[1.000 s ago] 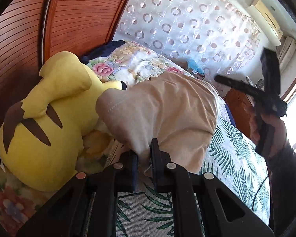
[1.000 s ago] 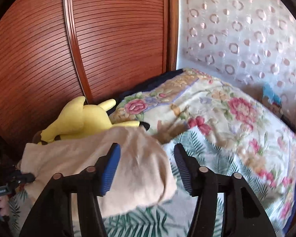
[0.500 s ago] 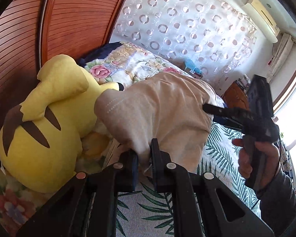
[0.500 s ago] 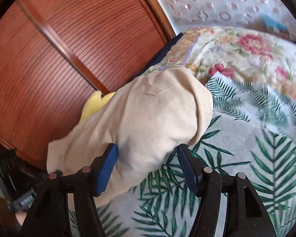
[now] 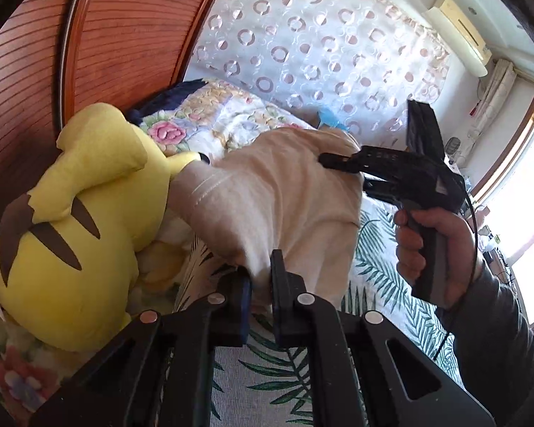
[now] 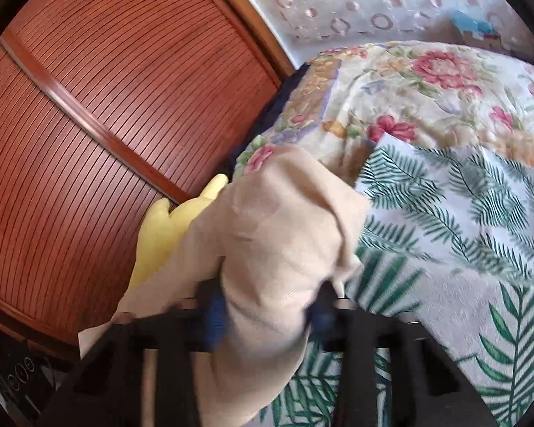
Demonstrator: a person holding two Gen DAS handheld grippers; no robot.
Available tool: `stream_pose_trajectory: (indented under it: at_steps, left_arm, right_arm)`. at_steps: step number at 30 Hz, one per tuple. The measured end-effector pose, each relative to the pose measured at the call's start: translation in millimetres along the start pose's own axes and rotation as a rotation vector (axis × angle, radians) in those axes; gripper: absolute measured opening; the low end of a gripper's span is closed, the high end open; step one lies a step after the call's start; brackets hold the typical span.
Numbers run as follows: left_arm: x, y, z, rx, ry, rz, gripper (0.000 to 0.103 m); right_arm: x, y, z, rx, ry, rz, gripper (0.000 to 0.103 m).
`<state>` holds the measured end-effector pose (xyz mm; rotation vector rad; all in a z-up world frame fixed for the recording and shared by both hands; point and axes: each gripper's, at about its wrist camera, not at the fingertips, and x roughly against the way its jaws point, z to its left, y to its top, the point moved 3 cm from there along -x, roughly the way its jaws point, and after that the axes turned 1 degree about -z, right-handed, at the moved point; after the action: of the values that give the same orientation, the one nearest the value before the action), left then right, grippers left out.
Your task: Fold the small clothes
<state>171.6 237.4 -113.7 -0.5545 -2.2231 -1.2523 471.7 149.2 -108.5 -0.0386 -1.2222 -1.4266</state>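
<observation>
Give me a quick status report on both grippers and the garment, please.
Left gripper shut on beige garment. Right gripper closing, garment's far end bunched between its fingers. Yellow plush toy crowds the left side.

The garment [image 5: 267,206] is held up above the bed [image 5: 384,274], between the left gripper [image 5: 259,281] at its near edge and the right gripper [image 5: 341,167] at its right side. The plush toy [image 5: 74,235] is lain left of it, against the wooden panel [image 5: 124,35]. The quilt [image 5: 224,121] is piled behind.
</observation>
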Motion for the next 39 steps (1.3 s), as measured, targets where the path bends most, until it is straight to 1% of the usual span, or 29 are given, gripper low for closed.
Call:
stream_pose_trajectory:
  at_steps: [3,6,7,8,9,10,13,14,16,17,18,19,20,21,24,26,29,30,31,32,33,35,36,37,39]
  left_arm:
    - [15,2,-5,0.002,-0.013,-0.031,0.010]
    - [30,4,-7,0.017,-0.027,-0.063,0.010]
    - [31,4,-6,0.032,-0.031,-0.063,0.010]
    - [30,4,-4,0.045,-0.034,-0.056,0.010]
    - [25,4,-1,0.049,-0.026,-0.046,0.010]
    - [18,3,0,0.046,-0.006,-0.030,0.006]
    - [-5,-2,8,0.043,0.040,0.027,0.006]
    - [-11,-4,10,0.036,0.059,0.037,0.006]
    - [-17,-7,12,0.026,0.073,0.049,0.006]
    - [-18,-8,12,0.020,0.080,0.047,0.006]
    - [-17,-9,12,0.015,0.086,0.045,0.006]
    - [-15,-9,10,0.007,0.095,0.038,0.006]
    - [-12,-10,9,-0.002,0.102,0.030,0.006]
    - [-9,-9,8,-0.011,0.110,0.020,0.006]
    - [3,-8,3,-0.036,0.118,-0.019,0.006]
    - [11,-6,-1,-0.067,0.135,-0.044,0.006]
    - [24,-3,-10,-0.121,0.160,-0.084,0.007]
    - [27,-2,-14,-0.139,0.165,-0.094,0.014]
    - [31,-2,-19,-0.156,0.165,-0.106,0.026]
    - [36,-2,-25,-0.175,0.164,-0.122,0.032]
    - [41,-2,-32,-0.192,0.159,-0.138,0.042]
    - [48,-2,-43,-0.222,0.149,-0.153,0.046]
    - [50,-3,-49,-0.236,0.151,-0.153,0.054]
    - [53,-4,-56,-0.254,0.146,-0.159,0.070]
    - [59,-6,-68,-0.282,0.124,-0.180,0.085]
  right_arm:
    - [6,10,34,0.120,0.058,-0.012,0.023]
    - [24,25,68,0.224,0.171,-0.067,0.022]
    - [28,30,72,0.249,0.168,-0.082,0.022]
    - [28,34,71,0.250,0.135,-0.078,0.022]
    - [25,38,63,0.231,0.113,-0.056,0.022]
    - [19,39,52,0.216,0.086,-0.024,0.022]
    - [0,35,19,0.210,-0.052,0.016,0.022]
    - [-7,32,8,0.196,-0.081,0.034,0.022]
    - [-14,29,-5,0.178,-0.095,0.039,0.024]
    - [-18,29,-7,0.180,-0.100,0.037,0.026]
    - [-22,29,-9,0.190,-0.118,0.043,0.035]
    - [-24,27,-9,0.207,-0.149,0.048,0.039]
    - [-27,26,-10,0.234,-0.192,0.051,0.047]
    - [-27,27,-9,0.263,-0.231,0.050,0.052]
    - [-17,25,-4,0.317,-0.285,0.022,0.057]
    - [-5,17,0,0.339,-0.302,-0.006,0.057]
    - [24,-4,10,0.372,-0.326,-0.051,0.057]
    - [36,-14,12,0.378,-0.327,-0.071,0.057]
    - [49,-25,16,0.382,-0.329,-0.092,0.057]
    - [61,-35,15,0.386,-0.329,-0.113,0.057]
    - [75,-49,20,0.386,-0.330,-0.131,0.057]
    - [99,-74,23,0.381,-0.322,-0.163,0.057]
    - [111,-86,25,0.376,-0.320,-0.175,0.057]
    - [125,-98,29,0.372,-0.315,-0.189,0.057]
    - [148,-120,33,0.359,-0.310,-0.213,0.057]
